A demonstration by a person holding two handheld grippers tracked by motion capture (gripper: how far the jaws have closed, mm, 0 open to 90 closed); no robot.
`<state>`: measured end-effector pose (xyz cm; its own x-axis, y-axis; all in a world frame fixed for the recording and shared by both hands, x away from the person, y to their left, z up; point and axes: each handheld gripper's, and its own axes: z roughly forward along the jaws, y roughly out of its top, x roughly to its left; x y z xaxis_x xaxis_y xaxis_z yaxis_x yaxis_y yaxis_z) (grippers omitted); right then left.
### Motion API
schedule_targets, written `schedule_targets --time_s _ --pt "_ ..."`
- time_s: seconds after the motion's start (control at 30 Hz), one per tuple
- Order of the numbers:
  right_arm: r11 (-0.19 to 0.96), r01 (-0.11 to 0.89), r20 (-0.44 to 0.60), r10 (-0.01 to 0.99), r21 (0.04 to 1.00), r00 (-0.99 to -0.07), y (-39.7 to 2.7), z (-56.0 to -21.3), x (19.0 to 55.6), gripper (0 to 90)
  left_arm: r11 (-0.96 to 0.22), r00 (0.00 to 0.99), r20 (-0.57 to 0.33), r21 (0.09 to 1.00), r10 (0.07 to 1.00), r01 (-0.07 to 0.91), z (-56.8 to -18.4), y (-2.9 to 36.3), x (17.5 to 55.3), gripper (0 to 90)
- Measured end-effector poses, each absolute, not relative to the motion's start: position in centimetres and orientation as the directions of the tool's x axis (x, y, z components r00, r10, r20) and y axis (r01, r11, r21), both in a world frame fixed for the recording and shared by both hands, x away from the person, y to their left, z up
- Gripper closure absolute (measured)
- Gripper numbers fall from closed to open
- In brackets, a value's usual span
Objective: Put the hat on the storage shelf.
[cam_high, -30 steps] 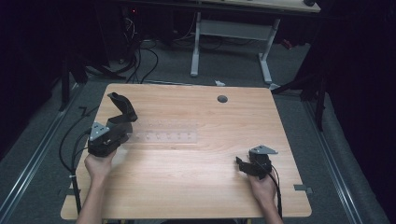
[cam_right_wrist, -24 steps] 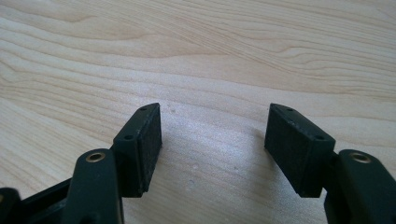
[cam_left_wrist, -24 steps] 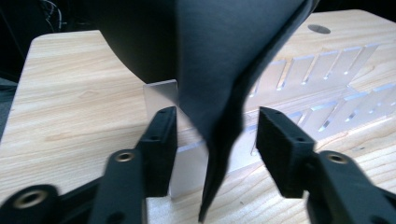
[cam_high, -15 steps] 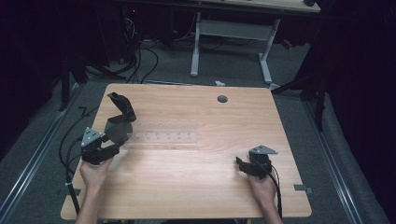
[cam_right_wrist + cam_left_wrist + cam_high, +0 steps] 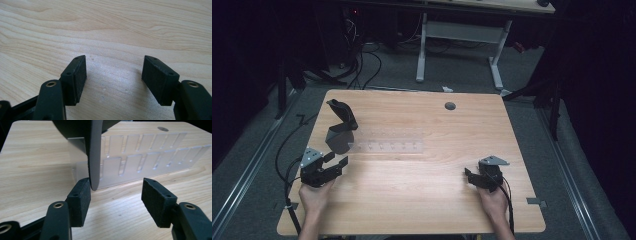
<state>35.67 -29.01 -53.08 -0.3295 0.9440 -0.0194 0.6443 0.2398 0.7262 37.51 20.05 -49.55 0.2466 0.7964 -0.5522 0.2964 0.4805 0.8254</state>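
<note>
A black, bent, shell-like object (image 5: 341,126) stands upright at the left end of a clear slotted plastic rack (image 5: 387,146) on the wooden table (image 5: 422,200). In the left gripper view its dark curved edge (image 5: 96,152) hangs in front of the rack (image 5: 150,157). My left gripper (image 5: 338,161) sits just short of the object at the near left. Its jaws have just been opening and it is open (image 5: 115,192), with nothing between the pads. The left pad (image 5: 80,200) is close under the object's lower tip. My right gripper (image 5: 469,176) rests open (image 5: 115,75) over bare wood at the near right.
A round cable hole (image 5: 450,105) lies near the table's far edge. Cables trail off the table's left side (image 5: 282,165). Beyond the table stands a white desk frame (image 5: 462,35) on a grey floor.
My left gripper has let go of the black object and drawn back toward the near-left corner with its jaws spread. The object stays standing at the rack. The right gripper has not moved.
</note>
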Motion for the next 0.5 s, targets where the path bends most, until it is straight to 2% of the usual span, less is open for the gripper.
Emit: schedule_targets --time_s 0.5 --pt "0.242 0.644 -0.02 0.943 0.726 -0.331 -29.0 -53.1 35.7 36.5 0.452 0.312 -0.565 0.813 0.764 0.366 -50.4 16.3 35.7 41.4"
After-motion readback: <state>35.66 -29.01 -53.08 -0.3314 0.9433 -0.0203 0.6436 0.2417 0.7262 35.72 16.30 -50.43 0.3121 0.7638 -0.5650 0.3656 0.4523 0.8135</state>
